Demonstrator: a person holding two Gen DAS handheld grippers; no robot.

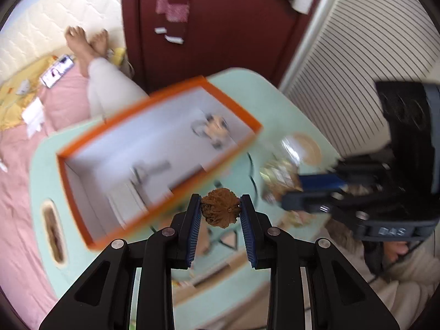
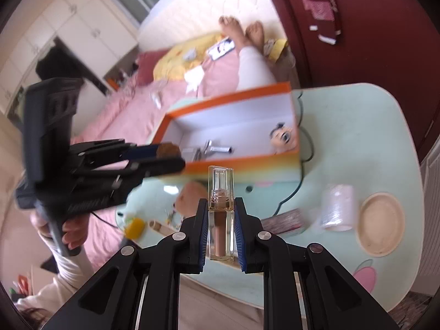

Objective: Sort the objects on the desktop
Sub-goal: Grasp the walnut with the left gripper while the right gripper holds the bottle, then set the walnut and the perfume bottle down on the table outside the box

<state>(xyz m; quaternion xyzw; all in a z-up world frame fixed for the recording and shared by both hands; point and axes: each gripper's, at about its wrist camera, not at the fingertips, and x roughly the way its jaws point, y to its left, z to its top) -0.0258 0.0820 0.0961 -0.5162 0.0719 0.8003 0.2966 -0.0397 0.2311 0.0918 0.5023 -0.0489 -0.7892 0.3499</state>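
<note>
My left gripper (image 1: 220,209) is shut on a brown walnut (image 1: 220,207) and holds it above the near edge of the orange box (image 1: 74,192). In the right wrist view the left gripper (image 2: 167,155) hovers with the walnut (image 2: 168,149) at the left end of the orange box (image 2: 242,162). My right gripper (image 2: 220,209) is shut on a clear lipstick bottle (image 2: 220,214), held upright above the table in front of the box. The right gripper (image 1: 299,189) also shows at the right in the left wrist view. The box holds a small figure head (image 2: 283,137) and a metal item (image 2: 217,148).
On the mint table (image 2: 357,126) lie a round beige lid (image 2: 381,224), a clear wrapped roll (image 2: 337,207), a flat dark packet (image 2: 283,221), a yellow item (image 2: 134,228) and a black cable (image 2: 305,148). A person's legs rest on the pink bed (image 2: 228,71) behind.
</note>
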